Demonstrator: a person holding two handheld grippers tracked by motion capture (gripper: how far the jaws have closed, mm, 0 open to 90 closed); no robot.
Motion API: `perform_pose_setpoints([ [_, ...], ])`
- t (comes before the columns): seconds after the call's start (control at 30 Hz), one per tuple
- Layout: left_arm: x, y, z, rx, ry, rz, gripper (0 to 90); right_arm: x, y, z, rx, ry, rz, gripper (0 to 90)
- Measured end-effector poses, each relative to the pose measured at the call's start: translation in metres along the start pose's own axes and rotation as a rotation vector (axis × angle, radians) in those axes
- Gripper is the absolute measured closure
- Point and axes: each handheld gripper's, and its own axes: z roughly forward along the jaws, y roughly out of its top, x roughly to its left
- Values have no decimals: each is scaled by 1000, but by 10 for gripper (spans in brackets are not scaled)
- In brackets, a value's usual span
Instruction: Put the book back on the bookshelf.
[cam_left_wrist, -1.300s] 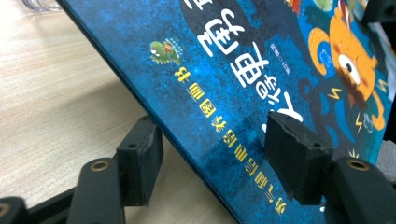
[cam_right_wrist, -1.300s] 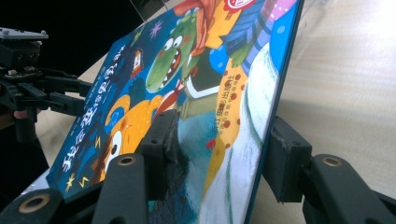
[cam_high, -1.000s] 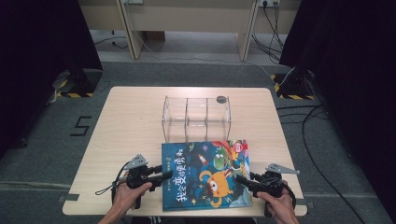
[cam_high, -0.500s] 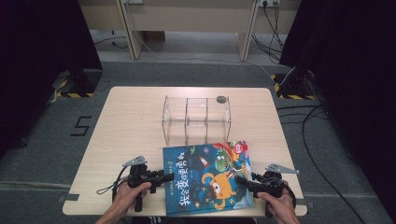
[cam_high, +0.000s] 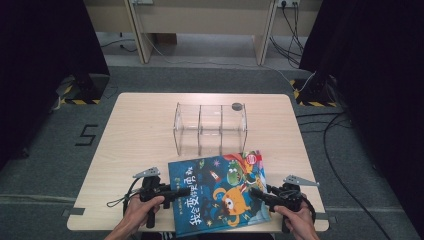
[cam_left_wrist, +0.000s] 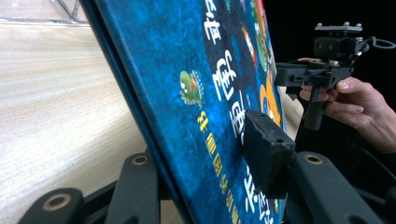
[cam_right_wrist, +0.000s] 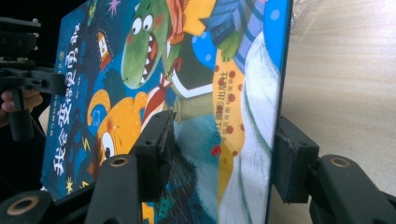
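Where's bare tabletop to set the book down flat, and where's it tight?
Free: the wide left stretch of the table beside the clear organizer, and a narrower strip to its right. Crowded: the near edge, where the book sits between the left gripper and right gripper.

Blue picture book (cam_high: 220, 192) on a pale wood-grain surface (cam_high: 145, 130)

Its cover carries a green dinosaur, an orange creature, yellow lettering, perhaps a red-dotted patch; the clear box (cam_high: 210, 127) is colourless, the jaws black.

The left gripper (cam_high: 184, 191) is clamped tight, jaws level. The right gripper (cam_high: 256, 192) points toward it, jaws apart.
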Motion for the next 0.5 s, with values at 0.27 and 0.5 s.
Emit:
perform_pose_setpoints([
  [0.27,-8,2,-3,5,7,3,589,-1,-2,2,21,-3,46,426],
  [0.5,-15,3,-5,-10,4,-25,590,-1,-3,7,63,-50,62,373],
])
